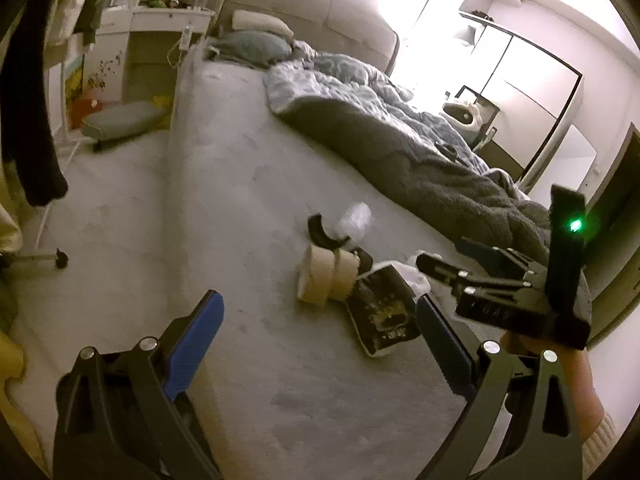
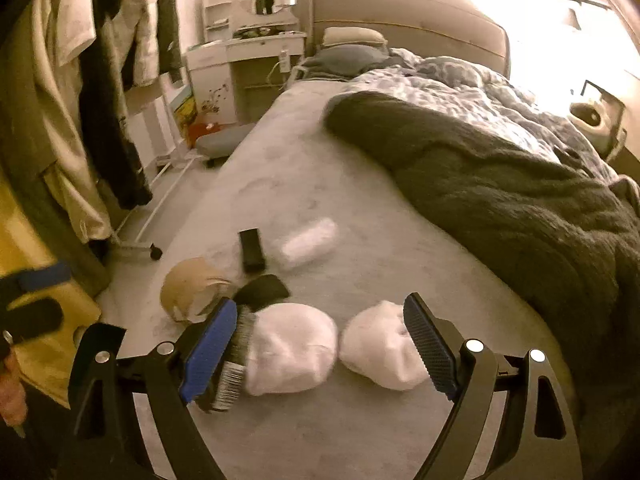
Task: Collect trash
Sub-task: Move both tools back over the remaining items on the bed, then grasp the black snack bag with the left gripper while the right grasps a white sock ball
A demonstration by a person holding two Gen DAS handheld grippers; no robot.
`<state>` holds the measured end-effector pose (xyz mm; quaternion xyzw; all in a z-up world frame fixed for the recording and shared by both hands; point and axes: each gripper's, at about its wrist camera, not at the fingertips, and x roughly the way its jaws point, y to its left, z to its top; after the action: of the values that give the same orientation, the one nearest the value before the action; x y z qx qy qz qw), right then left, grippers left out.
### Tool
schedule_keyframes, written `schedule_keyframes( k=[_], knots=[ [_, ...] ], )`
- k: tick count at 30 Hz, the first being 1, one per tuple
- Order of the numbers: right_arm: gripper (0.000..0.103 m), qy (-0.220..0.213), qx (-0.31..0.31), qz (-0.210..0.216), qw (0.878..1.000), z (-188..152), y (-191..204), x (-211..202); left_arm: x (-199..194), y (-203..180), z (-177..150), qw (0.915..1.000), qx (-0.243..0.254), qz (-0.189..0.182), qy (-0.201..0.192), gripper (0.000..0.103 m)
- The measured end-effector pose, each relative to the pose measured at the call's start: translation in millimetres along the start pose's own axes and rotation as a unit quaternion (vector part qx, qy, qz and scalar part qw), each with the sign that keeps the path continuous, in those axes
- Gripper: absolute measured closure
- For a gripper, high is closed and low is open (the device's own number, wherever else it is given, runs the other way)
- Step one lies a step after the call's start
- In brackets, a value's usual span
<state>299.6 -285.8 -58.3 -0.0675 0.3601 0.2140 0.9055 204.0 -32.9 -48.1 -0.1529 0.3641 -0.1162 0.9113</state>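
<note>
Bed (image 2: 360, 208) carries trash clustered near its edge; your right gripper (image 2: 330, 344) gapes over two wads (image 2: 292, 348), left gripper (image 1: 320, 320) likewise spread

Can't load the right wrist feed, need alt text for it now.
Right gripper, jaws open, hovers low over two crumpled white tissue wads on a grey bed. Behind lie a tan paper cup, black packaging and a clear wrapper.

The left hand-held gripper (image 1: 320, 320) hangs with its blue pads spread wide over the bed (image 1: 248, 152). Ahead lie two tan paper cups (image 1: 328, 278) on their sides, touching a dirty black tray (image 1: 384, 312). The right hand-held gripper (image 1: 444, 260) reaches in beside the tray, near a rumpled grey blanket (image 1: 420, 152).
</note>
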Motion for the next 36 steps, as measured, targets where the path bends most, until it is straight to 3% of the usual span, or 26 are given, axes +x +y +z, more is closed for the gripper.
schedule_keyframes(
  k=[11,20,24,27,36],
  knots=[
    [0.016,0.009,0.072,0.014,0.997,-9,-54,1,48,-37,-18,0.9981,0.011,-0.023,0.056,0.005],
    [0.016,0.019,0.095,0.026,0.995,-17,-73,0,79,-42,-24,0.9948,-0.024,-0.038,0.091,0.007],
    [0.016,0.023,0.094,0.029,0.995,-21,-75,-1,84,-37,-22,0.9931,-0.049,-0.046,0.096,0.019],
    [0.016,0.025,0.097,0.033,0.994,-21,-75,0,86,-35,-21,0.9910,-0.065,-0.056,0.103,0.022],
    [0.016,0.031,0.113,0.047,0.992,-24,-78,4,96,-40,-25,0.9901,-0.039,-0.058,0.122,0.042]
  ],
)
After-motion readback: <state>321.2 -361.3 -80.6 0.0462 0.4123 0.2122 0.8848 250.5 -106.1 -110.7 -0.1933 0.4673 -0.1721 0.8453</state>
